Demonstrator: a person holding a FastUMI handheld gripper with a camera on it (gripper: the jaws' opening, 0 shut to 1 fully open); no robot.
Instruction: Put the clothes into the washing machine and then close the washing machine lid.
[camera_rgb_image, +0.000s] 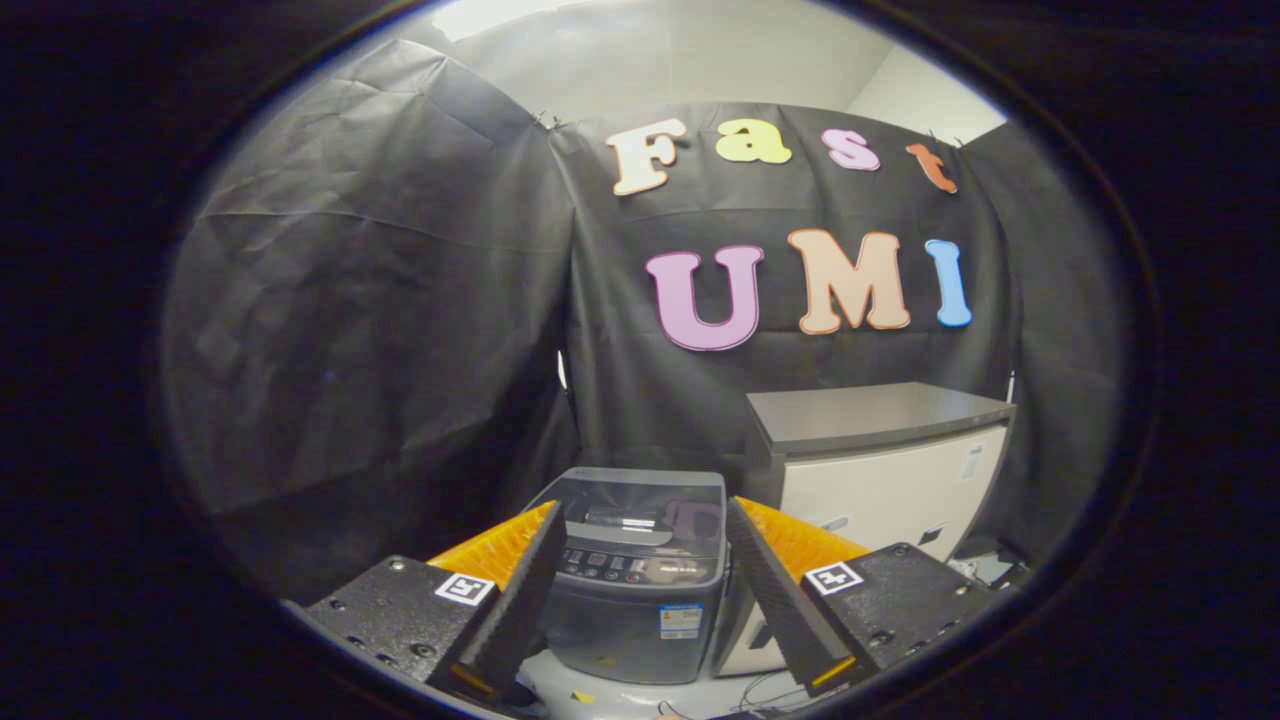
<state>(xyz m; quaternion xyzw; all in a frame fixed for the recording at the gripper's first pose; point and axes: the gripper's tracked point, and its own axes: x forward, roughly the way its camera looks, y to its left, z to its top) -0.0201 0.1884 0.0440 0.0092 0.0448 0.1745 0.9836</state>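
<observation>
Starting on the left, there is only the creased black cloth wall of the booth (380, 300), with nothing resting against it. Moving toward the middle, the gripper (640, 600) is spread wide and released, its two fingers (515, 600) splayed apart with nothing held between them. Framed in the gap between the fingers and just beyond them sits the small grey top-loading washing machine (640, 580), standing upright on the pale floor (620, 695). Its control panel with a row of buttons (625, 568) faces the gripper, so the front of the machine points straight back along the fingers and its front-to-back line runs with them. Its dark see-through lid (640, 505) appears to lie flat and closed over the tub, with a dim purplish shape under it that could be cloth or a reflection; I cannot tell which. The machine lies dead ahead and lower than the gripper, so the coming reach looks like a forward, downward one toward the lid's near edge. No loose clothes can be made out near the fingers, so how far the loading has got is unclear. To the right, just beside the machine and taller than it, stands a boxy white cabinet with a dark grey top (880, 460), and a few thin cables (760, 685) trail over the floor at its foot.
</observation>
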